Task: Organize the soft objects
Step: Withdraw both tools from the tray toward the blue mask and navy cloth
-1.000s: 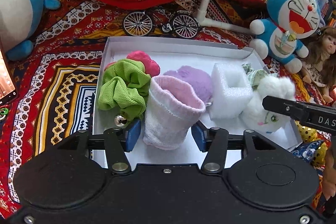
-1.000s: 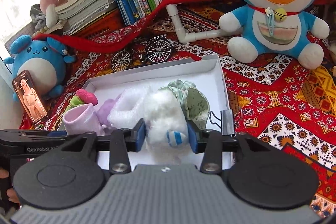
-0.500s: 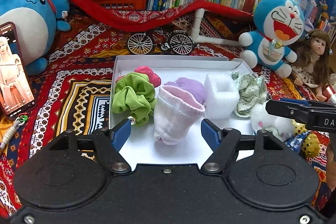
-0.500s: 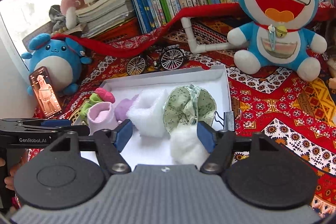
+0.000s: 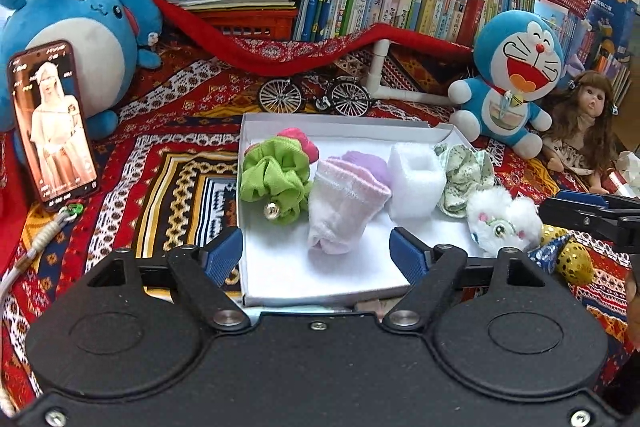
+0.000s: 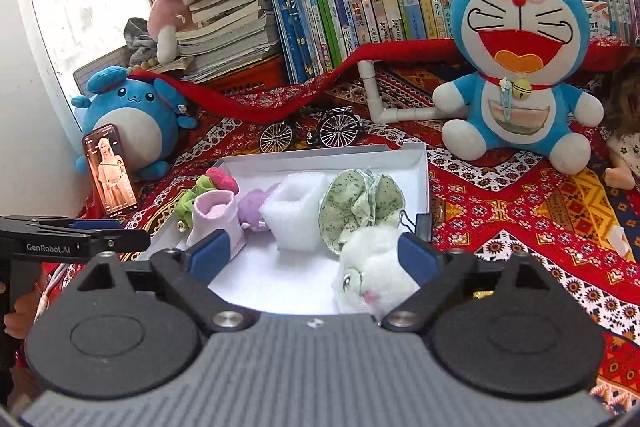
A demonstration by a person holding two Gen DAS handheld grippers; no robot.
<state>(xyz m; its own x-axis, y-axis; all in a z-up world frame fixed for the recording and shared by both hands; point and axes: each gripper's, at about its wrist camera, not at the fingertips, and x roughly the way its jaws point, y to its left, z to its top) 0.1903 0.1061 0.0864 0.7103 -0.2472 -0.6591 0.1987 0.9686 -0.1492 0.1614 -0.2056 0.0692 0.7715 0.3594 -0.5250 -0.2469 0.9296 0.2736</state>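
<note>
We count six soft things in white box [image 5: 256, 131] — two scrunchies, sock [image 5: 344, 203], purple puff, foam block [image 5: 416, 183], white plush [image 5: 502, 221]. Left gripper [image 5: 316, 255] and right gripper [image 6: 312, 253] — jaws opening, pinching nothing.

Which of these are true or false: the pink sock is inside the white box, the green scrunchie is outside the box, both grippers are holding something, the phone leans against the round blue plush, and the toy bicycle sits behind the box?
1. The pink sock is inside the white box. True.
2. The green scrunchie lies outside the box. False: it sits in the box's left end.
3. Both grippers grip something. False: the left gripper and right gripper are opening, pads off the sock and the white fluffy toy.
4. The phone leans against the round blue plush. True.
5. The toy bicycle sits behind the box. True.
</note>
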